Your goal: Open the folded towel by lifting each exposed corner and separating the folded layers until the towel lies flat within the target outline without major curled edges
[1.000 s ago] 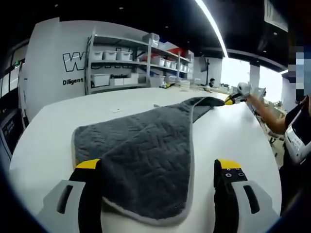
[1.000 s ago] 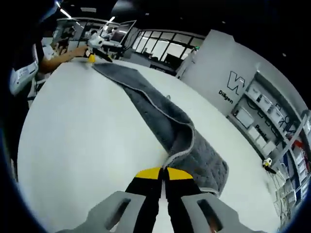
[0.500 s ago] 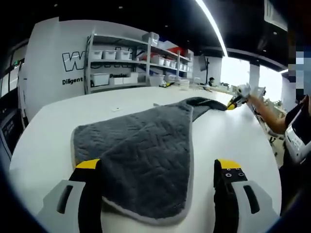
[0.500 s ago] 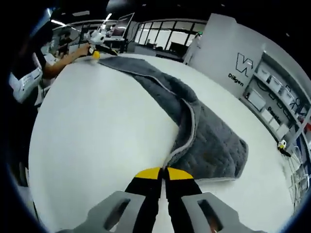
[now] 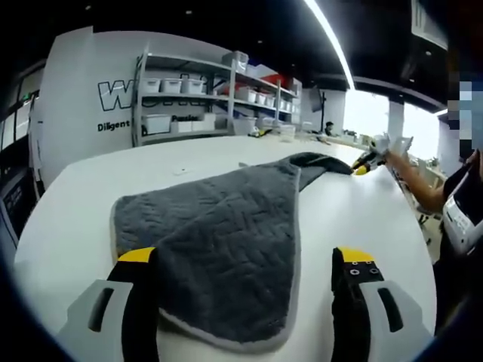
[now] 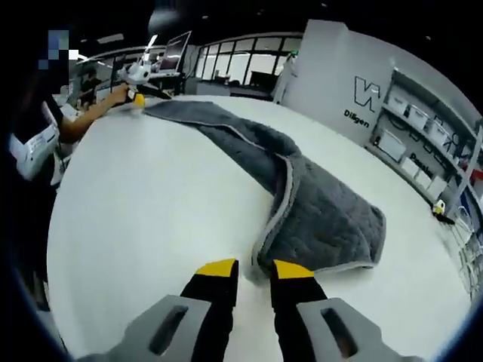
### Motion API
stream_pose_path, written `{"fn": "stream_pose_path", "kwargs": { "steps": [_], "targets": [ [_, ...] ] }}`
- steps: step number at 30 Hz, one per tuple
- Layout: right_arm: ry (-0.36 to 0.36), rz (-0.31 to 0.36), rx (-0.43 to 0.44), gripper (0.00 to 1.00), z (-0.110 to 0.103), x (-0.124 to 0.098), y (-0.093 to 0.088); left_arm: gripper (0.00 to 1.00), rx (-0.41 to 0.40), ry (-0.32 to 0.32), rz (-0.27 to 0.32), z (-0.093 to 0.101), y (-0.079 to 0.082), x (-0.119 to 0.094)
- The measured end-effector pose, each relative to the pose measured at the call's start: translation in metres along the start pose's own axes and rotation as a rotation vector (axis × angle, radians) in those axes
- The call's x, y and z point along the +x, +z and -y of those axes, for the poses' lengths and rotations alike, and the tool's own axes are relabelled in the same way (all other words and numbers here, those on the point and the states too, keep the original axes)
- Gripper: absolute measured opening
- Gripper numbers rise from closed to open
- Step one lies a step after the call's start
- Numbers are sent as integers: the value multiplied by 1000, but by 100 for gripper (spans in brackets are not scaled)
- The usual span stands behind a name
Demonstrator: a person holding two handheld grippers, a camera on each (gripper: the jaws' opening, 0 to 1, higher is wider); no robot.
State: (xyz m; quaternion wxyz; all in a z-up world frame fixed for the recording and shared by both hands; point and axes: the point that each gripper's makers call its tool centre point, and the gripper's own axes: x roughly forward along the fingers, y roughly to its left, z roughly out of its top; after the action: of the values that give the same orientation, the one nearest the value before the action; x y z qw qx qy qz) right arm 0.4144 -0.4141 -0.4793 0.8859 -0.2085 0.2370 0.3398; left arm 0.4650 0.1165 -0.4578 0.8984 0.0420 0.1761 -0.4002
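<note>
A dark grey quilted towel [image 5: 226,226] with a pale edge lies folded lengthwise on the white table [image 5: 75,219]. My left gripper [image 5: 245,256] is open wide, and the towel's near end lies between its jaws and over the left one. At the towel's far end in this view is my right gripper [image 5: 370,157]. In the right gripper view the towel [image 6: 317,211] runs away in a long strip toward the far left gripper [image 6: 139,75]. My right gripper [image 6: 254,269] is open by a small gap, with the towel's pale edge just ahead of its tips.
Metal shelves with white bins [image 5: 189,90] stand against a lettered wall behind the table. A person [image 5: 460,196] stands at the table's side, with a sleeve [image 6: 34,143] at the left of the right gripper view. A small yellow thing [image 6: 440,207] lies far right.
My right gripper's jaws have parted and let go of the towel's edge, which now lies on the table. The towel's fold has spread wider. The left gripper has stayed put.
</note>
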Motion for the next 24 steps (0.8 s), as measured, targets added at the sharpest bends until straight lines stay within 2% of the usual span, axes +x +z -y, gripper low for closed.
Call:
{"fn": "stream_pose_path", "kwargs": {
  "steps": [5, 7, 8, 10, 13, 16, 17, 18, 20, 24],
  "targets": [
    [-55, 68, 36, 36, 2, -13, 14, 93, 22, 25, 0, 3, 5, -2],
    [-71, 89, 90, 49, 3, -16, 17, 93, 21, 29, 4, 3, 7, -4],
    [-75, 99, 114, 60, 4, -17, 18, 93, 13, 29, 12, 5, 9, -6],
    [-76, 108, 120, 74, 3, -18, 18, 93, 2, 26, 22, 7, 10, -8],
    [-96, 115, 144, 80, 5, -20, 17, 94, -6, 30, 2, 10, 5, -12],
    [-114, 103, 181, 98, 4, -20, 13, 96, -1, 51, -32, 14, -4, -17],
    [-115, 106, 193, 98, 4, -20, 13, 96, -2, 54, -35, 15, -5, -18],
    [-118, 140, 220, 100, 3, -20, 16, 96, -4, 57, -39, 16, -6, -20],
    [-122, 167, 219, 99, 2, -21, 20, 97, -8, 64, -42, 19, -7, -26],
    [-121, 176, 206, 99, -5, -21, 24, 98, -7, 65, -52, 25, -9, -31]
  ]
}}
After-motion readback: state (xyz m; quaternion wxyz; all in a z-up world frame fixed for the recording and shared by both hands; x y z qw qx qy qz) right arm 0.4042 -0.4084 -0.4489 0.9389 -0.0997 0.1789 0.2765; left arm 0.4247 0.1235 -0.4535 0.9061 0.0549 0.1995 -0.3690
